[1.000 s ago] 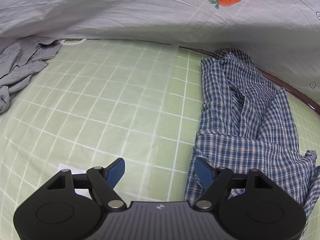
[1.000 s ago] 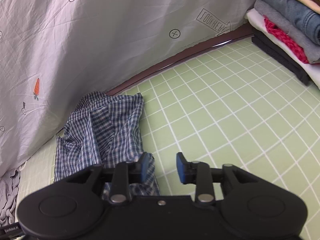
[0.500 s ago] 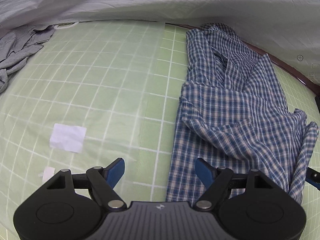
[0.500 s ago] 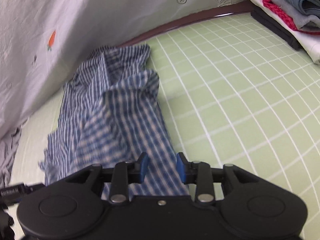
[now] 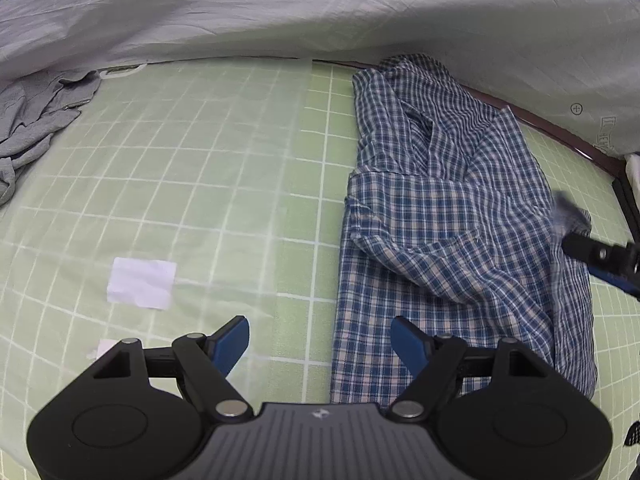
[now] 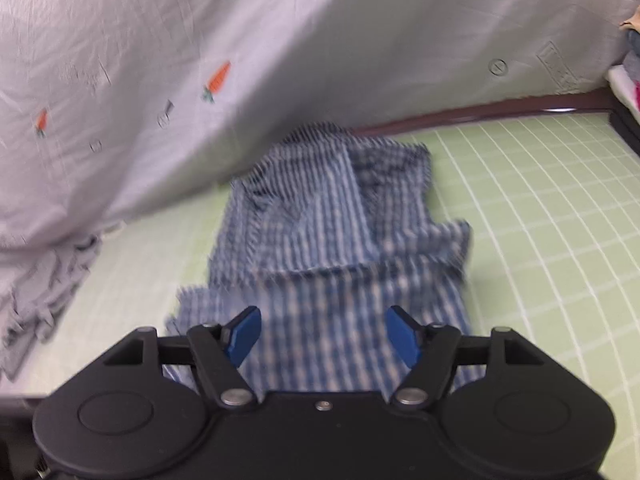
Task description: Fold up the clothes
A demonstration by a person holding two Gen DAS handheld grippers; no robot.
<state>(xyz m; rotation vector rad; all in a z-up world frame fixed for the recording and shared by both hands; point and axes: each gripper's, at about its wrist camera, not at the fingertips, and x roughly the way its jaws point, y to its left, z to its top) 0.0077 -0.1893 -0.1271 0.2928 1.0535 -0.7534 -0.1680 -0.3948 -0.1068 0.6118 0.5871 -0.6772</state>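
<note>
A blue and white checked shirt [image 5: 448, 208] lies crumpled lengthwise on the green grid mat [image 5: 180, 160], its collar towards the back sheet. My left gripper [image 5: 320, 340] hovers open over the shirt's near left edge, with one pad above the cloth and the other above bare mat. In the right wrist view the shirt [image 6: 332, 216] is blurred. My right gripper [image 6: 324, 336] is above its near end; its jaws are opening and the pads do not press the cloth. Part of the right gripper [image 5: 600, 260] shows at the shirt's right side.
A crumpled grey garment [image 5: 32, 120] lies at the far left of the mat. A white carrot-print sheet [image 5: 320, 12] hangs behind. A white paper patch [image 5: 142, 283] sits on the mat. Folded clothes [image 6: 628, 80] are stacked at the far right, beside the dark table rim [image 6: 520, 106].
The right jaws went from nearly closed to wide apart, and the right hand swung over the shirt. The shirt's right side now lies folded inwards. The left view shifted slightly.
</note>
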